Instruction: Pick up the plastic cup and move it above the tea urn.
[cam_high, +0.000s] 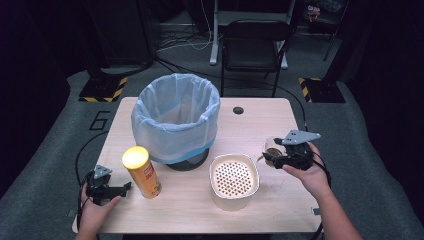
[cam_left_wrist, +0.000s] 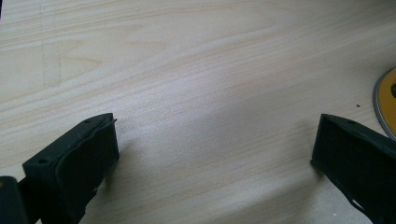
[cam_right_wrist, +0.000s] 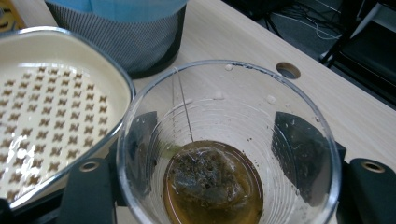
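Nearest the high camera, the person's left hand (cam_high: 95, 210) rests at the table's front left corner with the left gripper (cam_high: 121, 189), its jaws spread wide over bare pale wooden table (cam_left_wrist: 196, 93) and holding nothing. Just beyond them stands the tall yellow-lidded cardboard crisp can (cam_high: 141, 171), upright. Right of it sits a cream plastic basin with a perforated bottom (cam_high: 234, 180). At the right, the right gripper (cam_high: 272, 156) is clamped on a clear ribbed plastic cup (cam_right_wrist: 224, 140), one jaw pressed on each side of its wall; the cup is held upright just beside the basin's rim (a soaked brown tea bag (cam_right_wrist: 210, 179) lies in brownish liquid at its bottom). Farther back stands the black mesh bin lined with a pale blue bag (cam_high: 176, 117).
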